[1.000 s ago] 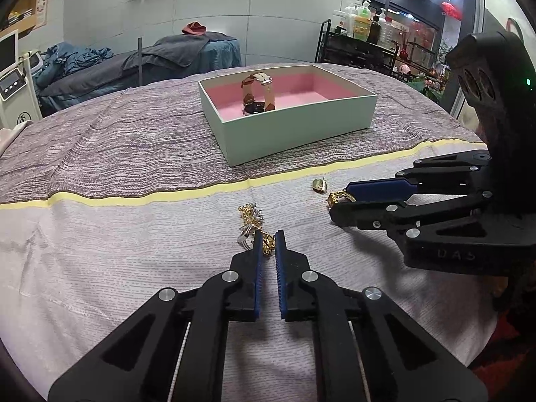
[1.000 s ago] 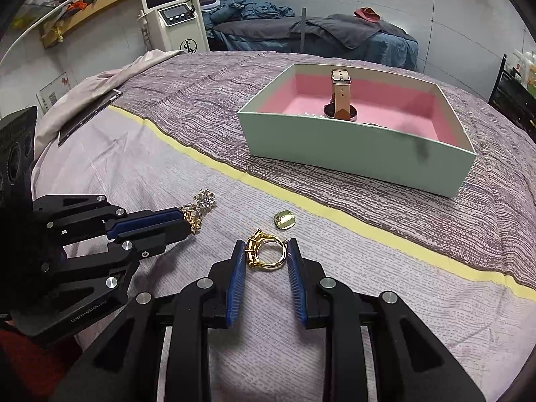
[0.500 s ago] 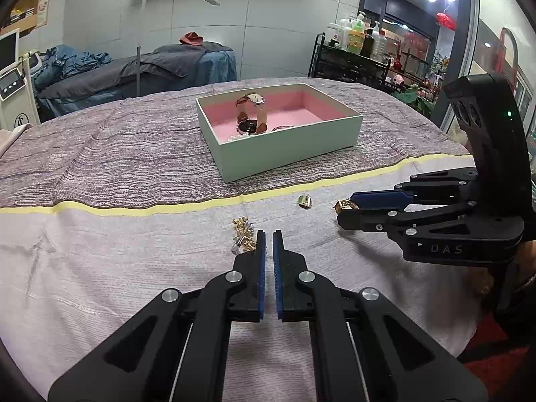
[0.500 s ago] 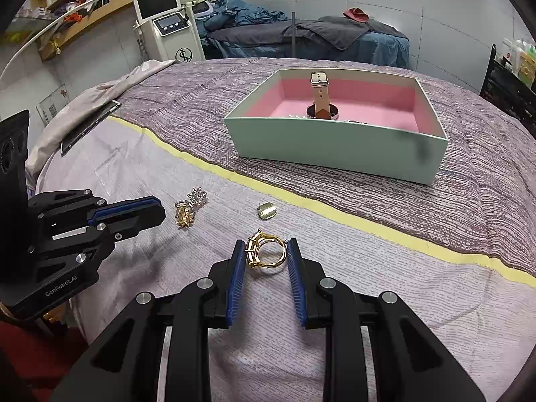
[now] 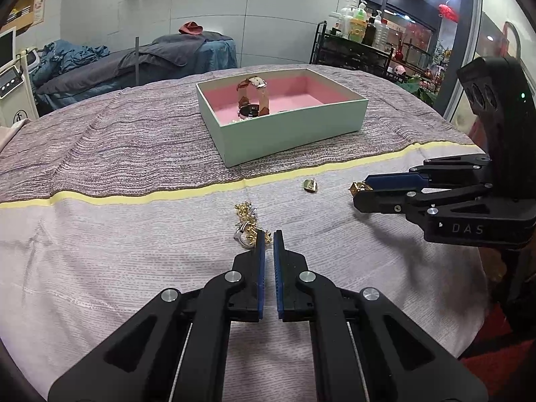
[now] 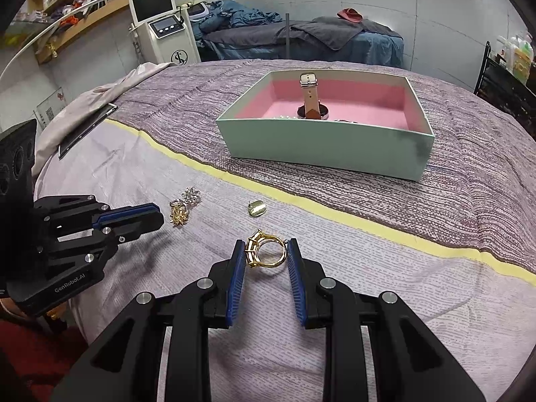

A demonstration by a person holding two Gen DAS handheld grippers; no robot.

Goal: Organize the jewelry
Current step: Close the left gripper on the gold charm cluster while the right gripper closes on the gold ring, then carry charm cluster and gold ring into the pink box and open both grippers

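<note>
My right gripper (image 6: 264,251) is shut on a gold ring (image 6: 264,254) and holds it above the cloth; it also shows in the left wrist view (image 5: 360,191). My left gripper (image 5: 269,238) is shut and empty, just behind a small pile of gold and silver jewelry (image 5: 248,222), which also shows in the right wrist view (image 6: 182,206). A small gold earring (image 6: 257,207) lies on the cloth between them. The mint box with pink lining (image 6: 321,147) holds an upright watch (image 6: 310,95) and sits beyond the yellow stripe.
The table has a purple and lilac cloth with a yellow stripe (image 5: 150,197). A dark tablet (image 6: 88,127) lies at its left edge. Behind are a massage bed (image 6: 301,38), a white machine (image 6: 164,30) and a bottle rack (image 5: 361,47).
Both grippers have lifted and drawn back from the table. The right one carries the gold ring up with it. The left one has left the jewelry pile on the cloth.
</note>
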